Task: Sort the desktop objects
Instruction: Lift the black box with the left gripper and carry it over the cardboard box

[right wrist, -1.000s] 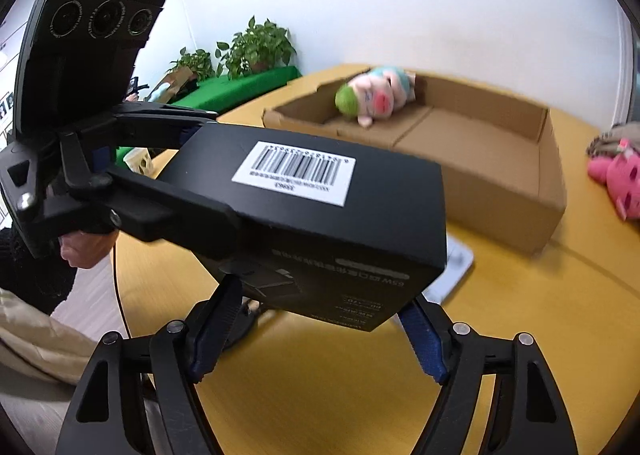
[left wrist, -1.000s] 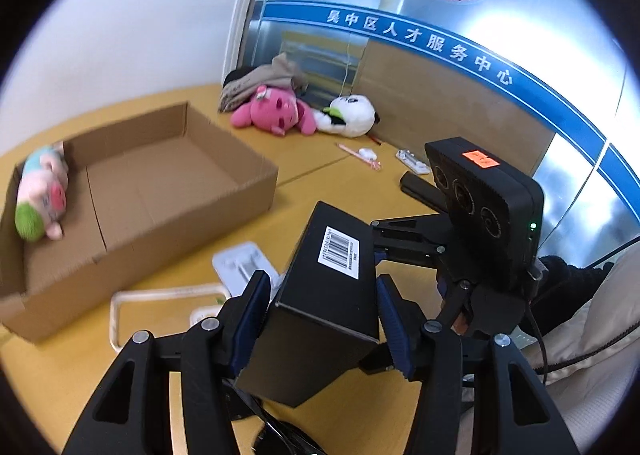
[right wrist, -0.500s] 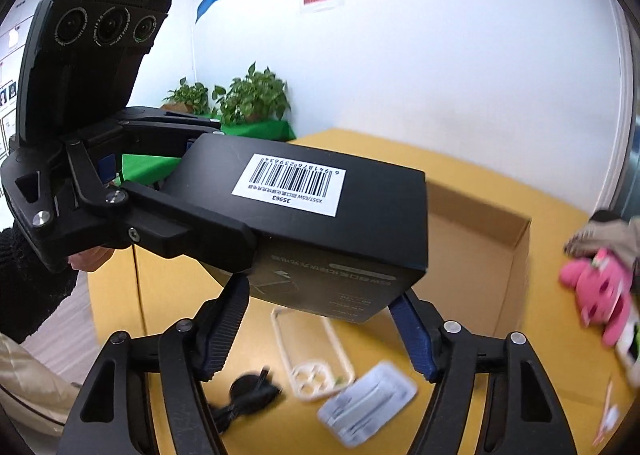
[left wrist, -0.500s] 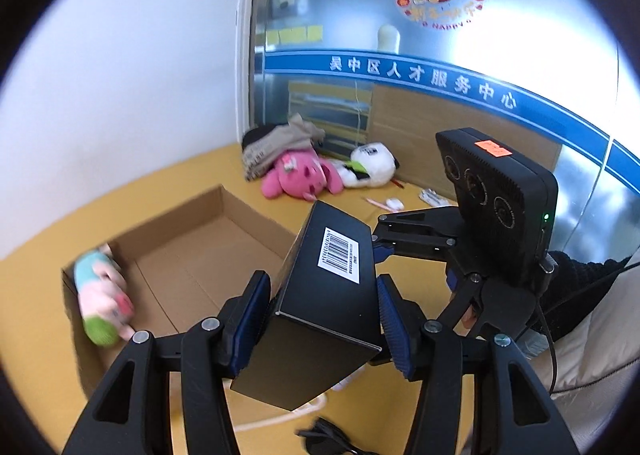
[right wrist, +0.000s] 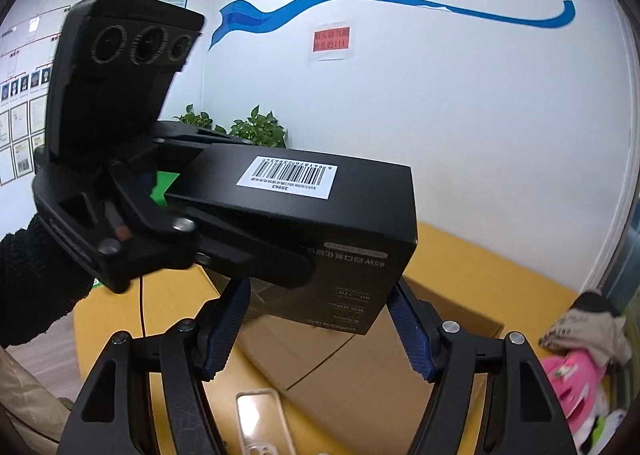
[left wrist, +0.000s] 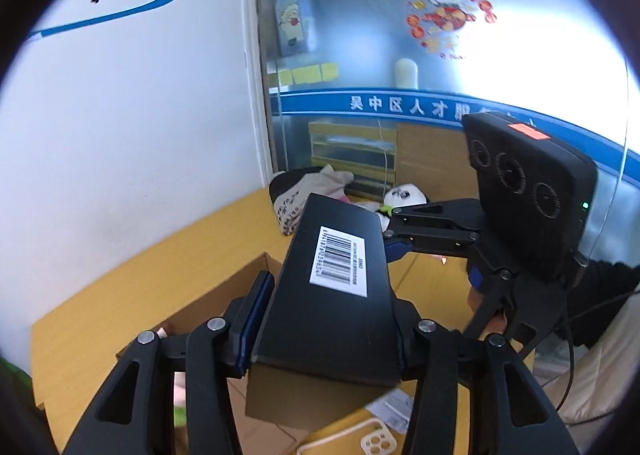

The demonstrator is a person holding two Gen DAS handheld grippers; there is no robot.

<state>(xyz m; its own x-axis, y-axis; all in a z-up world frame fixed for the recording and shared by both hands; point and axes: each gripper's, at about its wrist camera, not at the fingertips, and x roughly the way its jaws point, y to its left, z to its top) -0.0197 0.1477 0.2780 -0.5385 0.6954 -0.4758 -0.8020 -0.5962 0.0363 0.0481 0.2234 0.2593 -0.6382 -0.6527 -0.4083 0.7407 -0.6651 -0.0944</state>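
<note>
A black box (left wrist: 332, 295) with a white barcode label is held high above the table. My left gripper (left wrist: 324, 319) is shut on its near end. My right gripper (right wrist: 316, 319) grips the other end of the box (right wrist: 316, 231) from across, its blue pads against the sides. Each gripper shows in the other's view: the right one (left wrist: 440, 227) and the left one (right wrist: 160, 215). The open cardboard box (right wrist: 360, 355) lies below the black box; its rim also shows in the left wrist view (left wrist: 200, 295).
A clear phone case (right wrist: 260, 419) and a small white packet (left wrist: 394, 409) lie on the yellow table (left wrist: 120, 287). A pink plush (right wrist: 568, 375), a panda plush (left wrist: 404, 195) and bundled cloth (left wrist: 304, 191) sit at the table's far end. A wall stands close behind.
Both grippers have lifted the black box higher and carried it over the cardboard box. Both views have tilted upward, so more wall and less table shows.
</note>
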